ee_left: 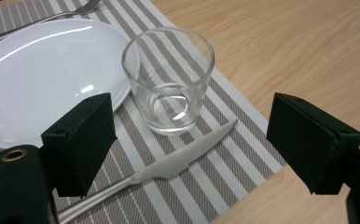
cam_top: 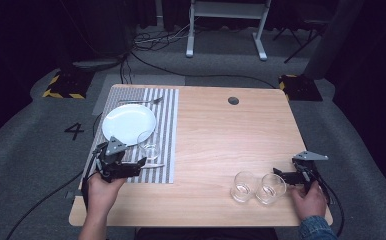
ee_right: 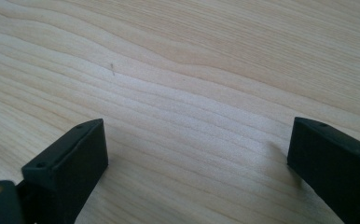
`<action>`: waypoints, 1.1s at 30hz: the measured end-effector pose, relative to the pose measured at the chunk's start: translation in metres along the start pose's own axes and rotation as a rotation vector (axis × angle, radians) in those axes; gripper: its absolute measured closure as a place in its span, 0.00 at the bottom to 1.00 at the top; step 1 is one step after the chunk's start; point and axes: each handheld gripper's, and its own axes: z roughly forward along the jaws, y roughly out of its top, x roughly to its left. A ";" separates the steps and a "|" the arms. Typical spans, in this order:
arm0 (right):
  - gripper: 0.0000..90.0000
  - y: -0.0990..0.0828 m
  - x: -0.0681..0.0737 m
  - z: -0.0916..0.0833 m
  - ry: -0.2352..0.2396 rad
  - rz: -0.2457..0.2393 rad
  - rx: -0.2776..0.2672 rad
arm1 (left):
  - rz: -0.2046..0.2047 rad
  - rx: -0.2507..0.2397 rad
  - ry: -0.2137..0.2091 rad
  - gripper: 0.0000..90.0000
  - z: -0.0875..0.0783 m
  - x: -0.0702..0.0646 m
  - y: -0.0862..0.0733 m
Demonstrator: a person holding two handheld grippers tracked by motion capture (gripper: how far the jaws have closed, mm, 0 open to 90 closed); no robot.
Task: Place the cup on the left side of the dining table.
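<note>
A clear empty glass (ee_left: 169, 79) stands upright on the striped placemat (ee_left: 243, 140), next to a white plate (ee_left: 43, 70). A table knife (ee_left: 178, 156) lies on the mat just in front of the glass. My left gripper (ee_left: 197, 135) is open a little short of the glass, with its jaws spread wide over the knife and holding nothing. In the high view the left gripper (cam_top: 123, 162) sits at the mat's near edge. My right gripper (cam_top: 288, 170) is open and empty over bare wood (ee_right: 183, 93), just right of two clear glasses (cam_top: 244, 186) (cam_top: 271, 187).
A fork (cam_top: 141, 101) lies on the mat beyond the plate (cam_top: 128, 122). The wooden table (cam_top: 221, 135) has a round cable hole (cam_top: 233, 100) near its far edge. Hazard-striped floor blocks (cam_top: 63, 85) and a white stand (cam_top: 226, 25) lie beyond the table.
</note>
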 end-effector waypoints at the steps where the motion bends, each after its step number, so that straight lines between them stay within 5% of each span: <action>1: 0.06 0.000 0.000 0.000 0.000 0.000 0.000 | 0.002 0.004 0.002 0.18 -0.004 0.000 -0.002; 23: 0.06 0.000 0.000 0.000 0.000 0.000 0.000 | -0.006 0.063 0.085 0.17 -0.042 0.008 -0.049; 33: 0.06 0.000 0.000 0.000 0.000 0.000 0.000 | -0.058 0.119 0.093 0.17 -0.045 0.019 -0.072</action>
